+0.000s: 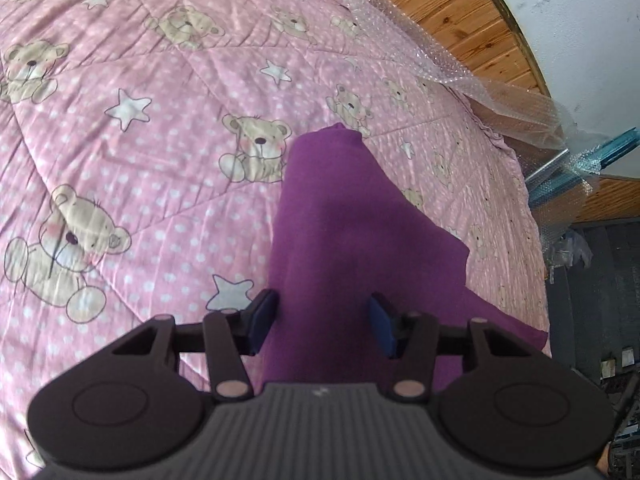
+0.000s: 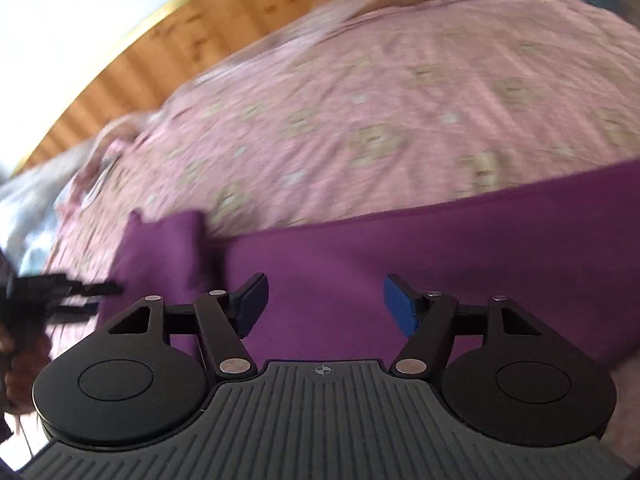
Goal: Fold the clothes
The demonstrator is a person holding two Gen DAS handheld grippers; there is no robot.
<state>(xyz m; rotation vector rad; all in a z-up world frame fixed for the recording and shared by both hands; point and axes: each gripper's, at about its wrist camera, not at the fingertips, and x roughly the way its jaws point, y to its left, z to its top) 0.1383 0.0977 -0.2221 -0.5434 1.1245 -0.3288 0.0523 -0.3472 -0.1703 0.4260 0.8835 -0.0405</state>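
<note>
A purple garment lies on the pink teddy-bear quilt. In the left wrist view it runs as a long strip away from my left gripper, which is open with its blue pads either side of the cloth and above it. In the right wrist view, which is blurred, the purple garment spreads wide across the quilt. My right gripper is open over it. The left gripper shows at the left edge, beside a folded end of the cloth.
A wooden headboard stands behind the bed, with bubble wrap draped at its corner. The quilt's right edge drops to a dark floor. White wall lies beyond the headboard.
</note>
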